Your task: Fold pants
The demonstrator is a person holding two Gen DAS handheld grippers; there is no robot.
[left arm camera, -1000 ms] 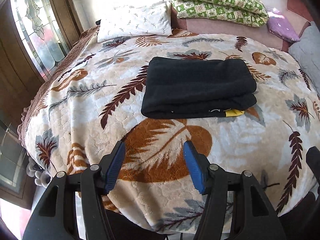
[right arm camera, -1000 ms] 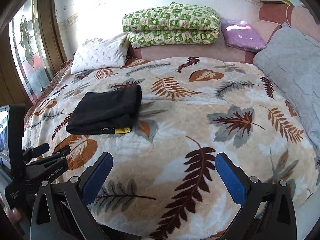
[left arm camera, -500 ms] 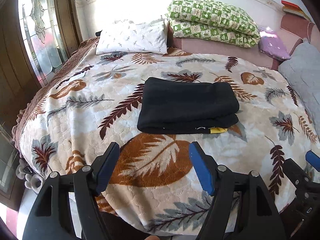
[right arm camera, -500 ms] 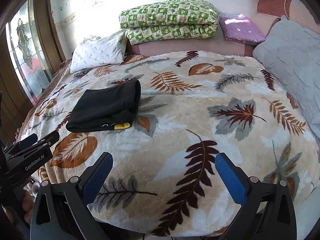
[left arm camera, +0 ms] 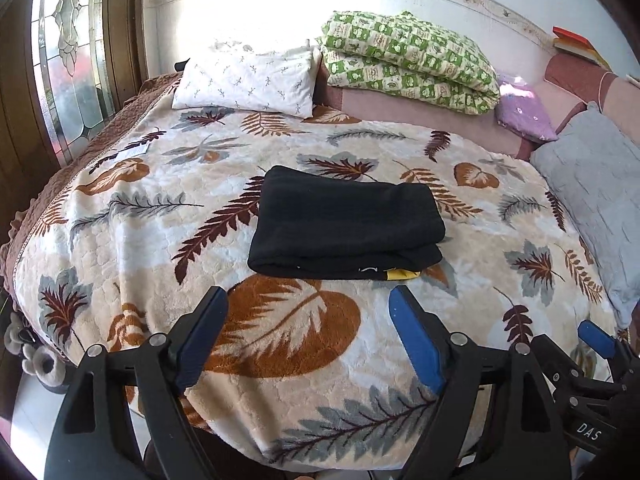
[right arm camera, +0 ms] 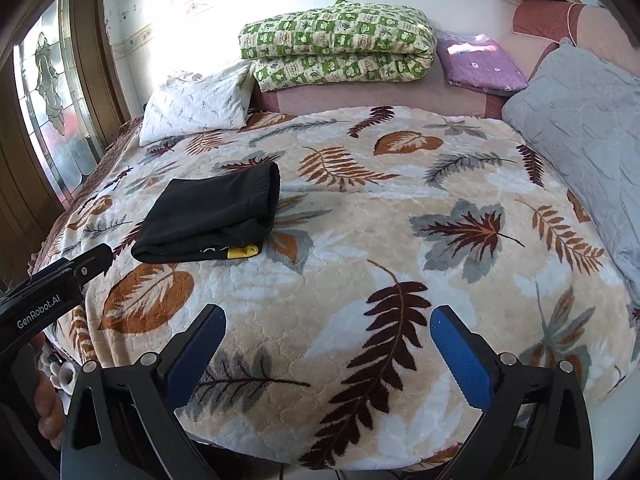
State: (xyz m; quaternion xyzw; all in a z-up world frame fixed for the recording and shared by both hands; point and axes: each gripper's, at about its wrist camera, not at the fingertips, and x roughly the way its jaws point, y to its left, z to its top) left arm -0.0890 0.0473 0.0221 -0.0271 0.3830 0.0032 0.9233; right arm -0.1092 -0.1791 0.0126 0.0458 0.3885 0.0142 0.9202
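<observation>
The black pants (left arm camera: 344,224) lie folded into a thick rectangle on the leaf-patterned blanket (left arm camera: 120,240), with a yellow tag (left arm camera: 402,275) at the near right corner. They also show in the right wrist view (right arm camera: 212,216), to the left. My left gripper (left arm camera: 308,328) is open and empty, near the bed's front edge, short of the pants. My right gripper (right arm camera: 326,344) is open and empty, over the blanket (right arm camera: 400,240) to the right of the pants. Neither touches the pants.
A white pillow (left arm camera: 248,80), a folded green checked quilt (left arm camera: 408,64) and a purple cushion (left arm camera: 524,116) lie at the head of the bed. A grey quilted cover (right arm camera: 580,120) lies on the right side. A stained-glass window (left arm camera: 68,64) is on the left.
Both grippers have drawn back and up from the bed, so the pants look farther away. The pants have not moved. Both grippers stay open.
</observation>
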